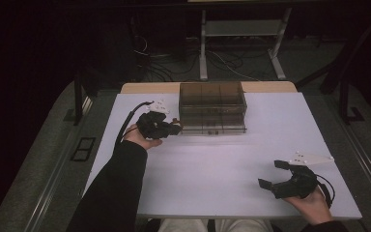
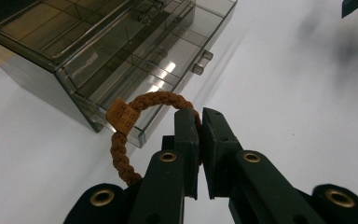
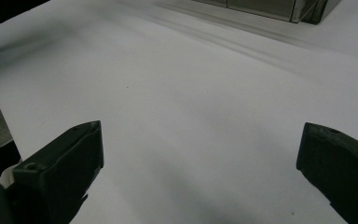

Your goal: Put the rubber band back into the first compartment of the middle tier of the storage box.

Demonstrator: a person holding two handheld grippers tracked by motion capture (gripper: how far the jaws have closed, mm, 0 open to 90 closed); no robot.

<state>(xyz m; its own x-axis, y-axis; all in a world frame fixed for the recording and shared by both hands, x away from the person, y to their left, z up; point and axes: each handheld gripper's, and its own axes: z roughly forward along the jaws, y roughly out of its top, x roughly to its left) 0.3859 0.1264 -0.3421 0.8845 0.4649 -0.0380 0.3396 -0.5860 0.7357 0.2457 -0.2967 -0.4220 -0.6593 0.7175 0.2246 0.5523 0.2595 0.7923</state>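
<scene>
My left gripper (image 2: 200,121) is shut on a brown braided hair tie (image 2: 121,140) with a small leather tag, held just in front of the lower left corner of a smoky clear drawer box (image 2: 121,56). In the high view the left gripper (image 1: 174,127) sits at the box's (image 1: 212,99) front left corner, where a drawer (image 1: 212,129) sticks out a little. My right gripper (image 1: 270,174) rests near the table's front right, jaws wide open with nothing between them; its fingers (image 3: 60,163) frame bare white tabletop.
The white table top (image 1: 212,164) lies between the two hands. The drawer box stands at the back middle, its corner (image 3: 307,11) seen far off in the right gripper view. Dark floor, cables and table legs (image 1: 203,53) lie beyond the far edge.
</scene>
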